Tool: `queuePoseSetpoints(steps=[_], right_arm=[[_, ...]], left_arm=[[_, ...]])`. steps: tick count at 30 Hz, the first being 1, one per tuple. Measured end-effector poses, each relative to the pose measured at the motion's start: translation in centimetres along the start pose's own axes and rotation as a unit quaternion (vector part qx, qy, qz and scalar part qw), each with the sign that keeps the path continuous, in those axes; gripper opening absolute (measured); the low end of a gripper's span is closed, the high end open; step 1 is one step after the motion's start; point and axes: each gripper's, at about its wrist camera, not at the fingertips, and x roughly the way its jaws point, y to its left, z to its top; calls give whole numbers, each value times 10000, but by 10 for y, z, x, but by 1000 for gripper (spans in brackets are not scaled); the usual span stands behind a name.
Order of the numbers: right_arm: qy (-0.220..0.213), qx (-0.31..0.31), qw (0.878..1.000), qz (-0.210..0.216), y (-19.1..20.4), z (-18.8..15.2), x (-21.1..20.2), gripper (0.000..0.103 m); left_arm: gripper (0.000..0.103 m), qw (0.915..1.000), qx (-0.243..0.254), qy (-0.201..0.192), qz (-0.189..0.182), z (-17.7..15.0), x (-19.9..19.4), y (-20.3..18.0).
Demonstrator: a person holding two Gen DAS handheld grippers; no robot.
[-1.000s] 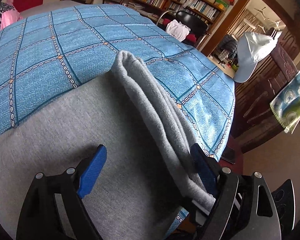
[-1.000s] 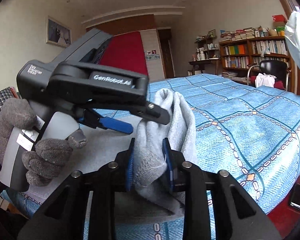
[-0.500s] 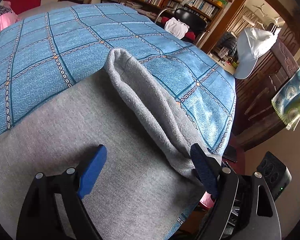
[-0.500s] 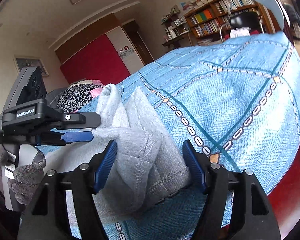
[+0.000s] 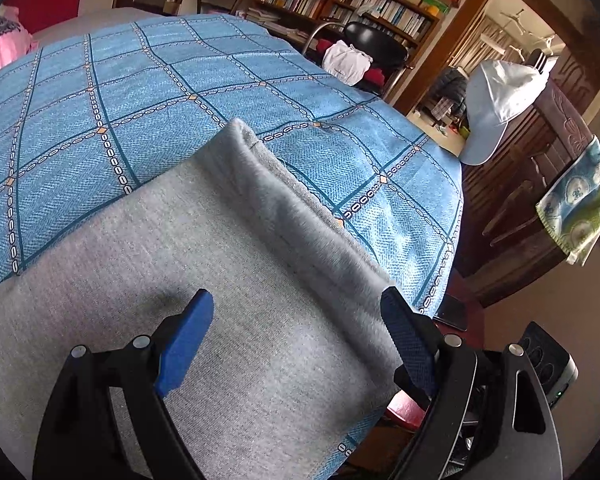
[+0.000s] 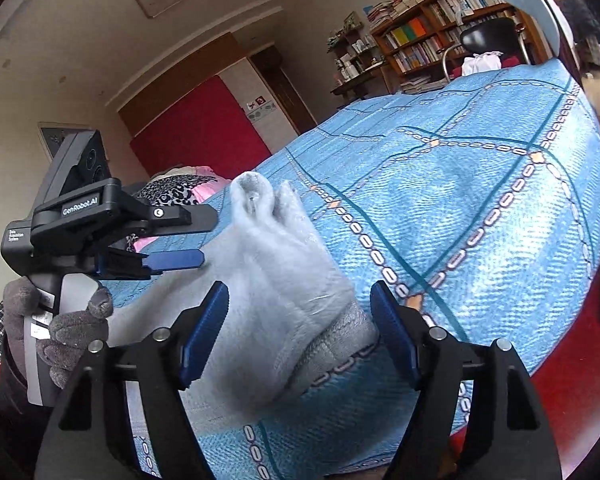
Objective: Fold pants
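Grey sweatpants lie on the blue patterned bedspread, with one edge folded over into a raised ridge near the bed's right edge. My left gripper is open just above the flat grey cloth, its right finger beside the ridge. In the right wrist view the pants bunch up between the fingers of my right gripper, which is open and not pinching them. The left gripper shows there at the left, held by a gloved hand.
The bed's edge drops to a red floor with a dark phone on it. A wooden footboard carries a white cap and a towel. A black chair and bookshelves stand behind the bed. Pink and leopard-print bedding lies at the head.
My right gripper opened and let go of the pants, which settled lower onto the bed. My left gripper stayed open and shifted slightly; the folded ridge dropped flatter.
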Motion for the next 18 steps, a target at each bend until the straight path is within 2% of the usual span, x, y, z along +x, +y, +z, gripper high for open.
queuePoseSetpoints(steps=[2, 6, 7, 9, 10, 12, 15, 18], right_arm=[[116, 141, 9998, -98, -8, -6, 1, 75], [180, 416, 9990, -7, -18, -13, 9, 72], [177, 401, 9990, 31, -16, -12, 12, 61], [214, 324, 9992, 99, -6, -8, 18, 49], [209, 231, 9994, 122, -1, -5, 21, 37], [158, -4, 9998, 135, 11, -2, 22, 30], [-123, -698, 9974, -122, 39, -1, 16, 26], [-466, -1698, 9833, -465, 76, -8, 13, 25]], left_arm=[[85, 10000, 10, 15, 7, -1, 2, -1], [85, 10000, -14, 88, 20, -2, 7, -2], [85, 9999, -10, 100, 30, -3, 8, -2], [85, 9999, 7, 117, 36, -3, 9, -4], [85, 9999, 25, 111, 40, -2, 8, -5], [85, 9999, 66, 96, 31, -1, 7, -8], [85, 9999, 100, 103, -25, 1, 5, -11], [85, 9999, 122, 49, -83, 3, -3, -13]])
